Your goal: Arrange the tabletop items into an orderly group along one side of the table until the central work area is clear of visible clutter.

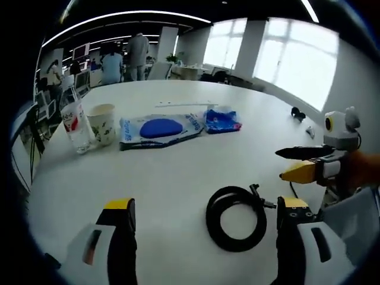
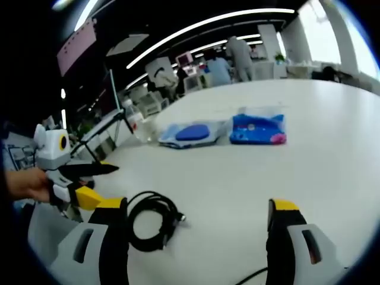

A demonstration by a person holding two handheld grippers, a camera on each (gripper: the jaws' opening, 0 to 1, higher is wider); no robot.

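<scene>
Left gripper (image 1: 205, 217): its two jaws rise from the bottom and stand wide apart, nothing between them.
Cable (image 1: 236, 218): a black coil that lies flat on the white table (image 1: 178, 172), just beside the right jaw.
Right gripper (image 1: 303, 161): it comes in from the right; its jaws look a little apart and hold nothing.
Far row: a plastic cup (image 1: 76, 126), a paper cup (image 1: 102, 123), a clear bag with a blue object (image 1: 159, 129) and a small blue packet (image 1: 222, 120) stand side by side.
Black object (image 1: 297, 113): small, near the far right edge, too small to tell.
Background: people (image 1: 124, 57) stand beyond the table, near bright windows (image 1: 297, 59).
</scene>
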